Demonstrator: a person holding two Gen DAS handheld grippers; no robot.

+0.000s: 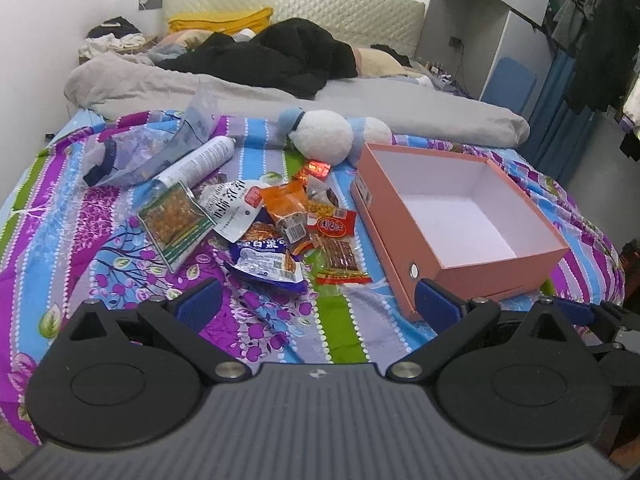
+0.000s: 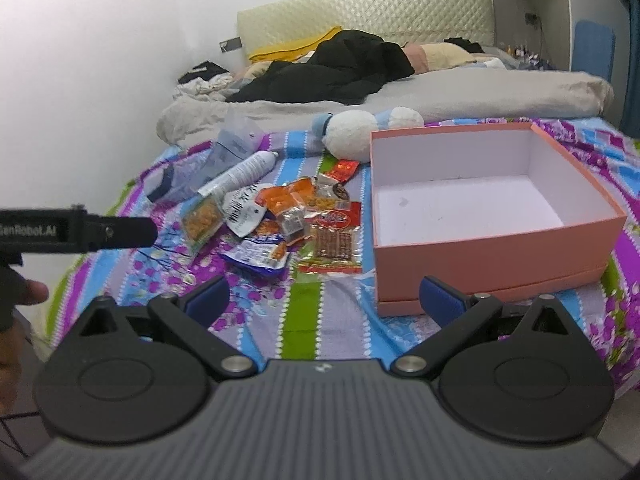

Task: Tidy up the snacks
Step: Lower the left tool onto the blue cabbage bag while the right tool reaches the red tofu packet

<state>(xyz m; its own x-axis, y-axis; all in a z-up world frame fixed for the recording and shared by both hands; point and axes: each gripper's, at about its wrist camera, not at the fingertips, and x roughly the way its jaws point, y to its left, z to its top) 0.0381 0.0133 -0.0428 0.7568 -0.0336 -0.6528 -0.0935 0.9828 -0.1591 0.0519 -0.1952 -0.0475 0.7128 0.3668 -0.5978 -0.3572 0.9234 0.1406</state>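
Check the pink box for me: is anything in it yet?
Empty. The pink box shows only bare white floor and walls in both views; the snack packets lie beside it.

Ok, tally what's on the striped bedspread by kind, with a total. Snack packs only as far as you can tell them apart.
Snack packs: about 8, overlapping, so the count is rough
Box: 1, empty
Plush toy: 1
White tube: 1
Clear bags: 2
Total: about 13

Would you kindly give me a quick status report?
Both claws, left and right, open, empty. Snack pile untouched beside empty pink box. Nothing blocking.
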